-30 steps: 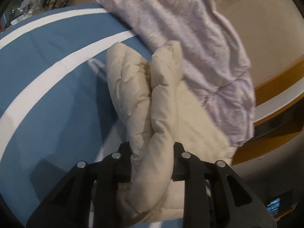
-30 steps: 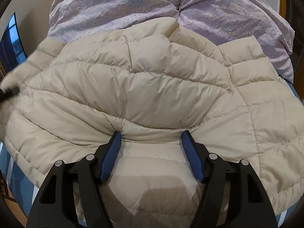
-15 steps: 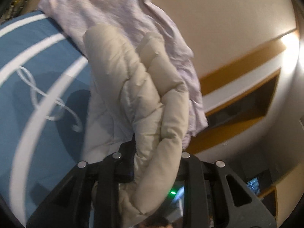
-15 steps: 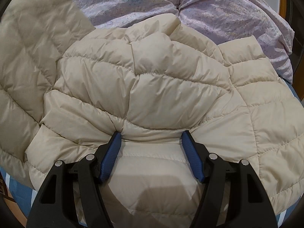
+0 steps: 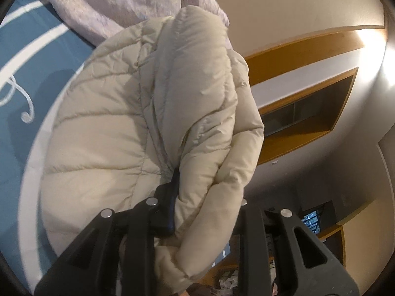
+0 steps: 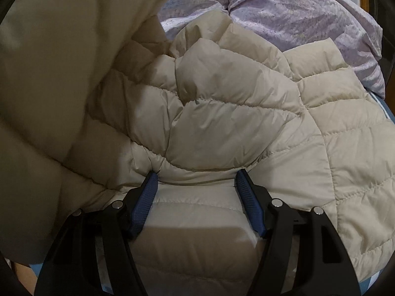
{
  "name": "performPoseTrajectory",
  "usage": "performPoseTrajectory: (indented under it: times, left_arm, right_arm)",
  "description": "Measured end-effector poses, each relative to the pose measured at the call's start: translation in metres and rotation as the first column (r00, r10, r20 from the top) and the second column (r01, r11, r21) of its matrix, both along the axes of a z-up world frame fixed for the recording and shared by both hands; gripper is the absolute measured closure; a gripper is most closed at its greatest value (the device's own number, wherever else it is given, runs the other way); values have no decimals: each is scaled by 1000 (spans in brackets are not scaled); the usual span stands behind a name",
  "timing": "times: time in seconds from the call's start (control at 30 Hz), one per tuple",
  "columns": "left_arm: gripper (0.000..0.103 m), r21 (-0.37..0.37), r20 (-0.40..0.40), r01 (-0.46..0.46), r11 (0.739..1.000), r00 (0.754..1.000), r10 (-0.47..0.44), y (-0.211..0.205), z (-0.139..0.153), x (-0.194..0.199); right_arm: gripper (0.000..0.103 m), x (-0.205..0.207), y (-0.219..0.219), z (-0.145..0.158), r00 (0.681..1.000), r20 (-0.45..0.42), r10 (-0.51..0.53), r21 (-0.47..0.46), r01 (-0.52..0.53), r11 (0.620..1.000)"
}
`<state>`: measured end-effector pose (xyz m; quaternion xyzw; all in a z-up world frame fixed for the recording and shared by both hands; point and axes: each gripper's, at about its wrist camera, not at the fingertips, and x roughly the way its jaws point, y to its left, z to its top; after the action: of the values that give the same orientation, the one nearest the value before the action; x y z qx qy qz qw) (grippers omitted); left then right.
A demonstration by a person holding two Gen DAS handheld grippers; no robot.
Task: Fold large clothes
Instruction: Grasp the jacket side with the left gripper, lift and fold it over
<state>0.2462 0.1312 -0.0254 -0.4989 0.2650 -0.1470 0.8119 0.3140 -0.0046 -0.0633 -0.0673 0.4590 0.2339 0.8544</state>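
Observation:
A cream quilted puffer jacket (image 6: 234,123) lies spread on a bed. My left gripper (image 5: 207,190) is shut on a bunched part of the jacket (image 5: 148,111), held up off the blue sheet (image 5: 29,49); its right finger is hidden behind the fabric. In the right wrist view that raised part (image 6: 61,74) hangs large and blurred over the left side. My right gripper (image 6: 197,180) points down into the jacket's near edge. A thick quilted section fills the wide gap between its blue pads (image 6: 145,199), which press on it from both sides.
A lilac duvet (image 6: 296,12) is heaped behind the jacket, also at the top of the left wrist view (image 5: 123,0). The sheet has white stripes and a curly white pattern (image 5: 14,91). A beige wall with wooden shelving (image 5: 308,111) stands past the bed.
My left gripper has risen and swung across with its part of the jacket, which now covers the left side of the right wrist view. The right gripper has stayed put.

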Motion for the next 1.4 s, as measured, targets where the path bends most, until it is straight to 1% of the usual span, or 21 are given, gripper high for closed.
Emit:
performPoseTrajectory:
  times: [0.13,0.23,0.43,0.57,0.67,0.77,0.8,0.87,0.9,0.97,1.07,1.1,1.2,1.3,1.4]
  left_arm:
    - [79,-18,-29,7,1000,1000,-7,-12,-11,11]
    - [79,-25,-58,8,1000,998,-9,-18,-19,20]
    - [79,28,-132,-7,1000,991,10,-31,-32,33]
    - [79,56,-206,-18,998,978,29,-37,-42,45]
    - [78,73,-246,-17,997,969,35,-41,-48,50]
    - [78,90,-259,-23,996,965,45,-45,-53,56]
    - [78,94,-263,-24,995,964,48,-45,-54,57]
    - [78,99,-269,-28,995,962,54,-51,-57,60]
    - [78,100,-270,-28,995,961,54,-46,-62,53]
    - [78,106,-275,-31,994,960,59,-49,-66,56]
    - [79,126,-282,-21,992,958,56,-53,-60,60]
    - [80,137,-279,-8,991,959,46,-60,-55,65]
    - [80,166,-254,26,986,967,18,-80,-40,61]
    - [80,157,-232,61,986,972,-23,-98,-26,63]
    - [80,152,-221,94,984,974,-59,-114,-19,66]
  right_arm:
    - [35,3,-13,2,1000,-16,11,64,-10,998]
    - [35,3,-19,3,1000,-14,21,87,-20,996]
    - [35,-3,-36,9,999,4,52,112,-52,992]
    - [35,-17,-63,19,996,41,74,114,-78,990]
    - [35,-23,-91,29,997,54,50,141,-58,988]
    - [35,-23,-120,35,999,53,5,152,-13,988]
    - [35,-29,-126,36,999,50,-7,157,-1,988]
    - [35,-28,-142,36,999,43,-28,163,21,986]
    - [35,-29,-149,35,999,37,-36,166,29,986]
    - [35,-27,-152,27,999,21,-44,157,40,987]
    - [35,-21,-146,16,999,4,-44,142,43,989]
    - [35,-19,-144,14,999,3,-45,140,44,989]
    - [35,-15,-144,10,998,-8,-55,158,56,986]
    - [35,-16,-152,9,998,-25,-65,195,69,978]
    - [35,-15,-156,9,997,-35,-74,222,81,972]
